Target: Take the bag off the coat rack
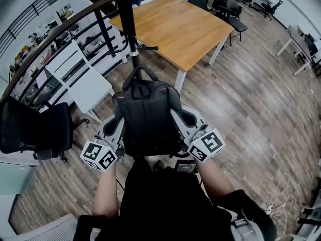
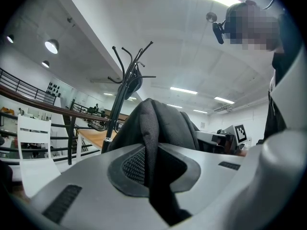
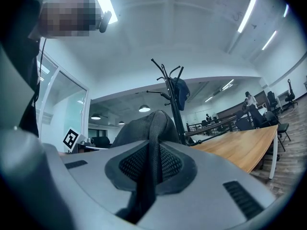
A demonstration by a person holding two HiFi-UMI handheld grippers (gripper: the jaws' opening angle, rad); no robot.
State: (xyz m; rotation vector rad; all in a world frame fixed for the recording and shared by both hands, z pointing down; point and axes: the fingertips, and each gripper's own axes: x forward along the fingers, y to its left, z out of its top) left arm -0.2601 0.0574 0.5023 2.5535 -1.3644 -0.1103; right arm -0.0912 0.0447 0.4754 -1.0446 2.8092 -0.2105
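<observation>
The black fabric bag (image 1: 145,117) hangs between the left gripper (image 1: 116,134) at its 8 o'clock and the right gripper (image 1: 186,129) at its 4 o'clock, each clamped on a side strap. Its top handle points to 12 o'clock, just beside the black coat rack (image 1: 128,24); whether it is still hooked there cannot be told.

Upper centre: rectangular light wooden table on white legs (image 1: 175,29) | upper right: black wheeled office chairs (image 1: 228,9) beside that table | left edge: black mesh office chair (image 1: 35,129) | left of centre: white slatted chair (image 1: 90,87) | upper left: dark metal railing with brown handrail (image 1: 55,31) | right half: grey-brown wood-plank floor (image 1: 261,119) | lower right: thin white cable (image 1: 277,197) lying on that floor
</observation>
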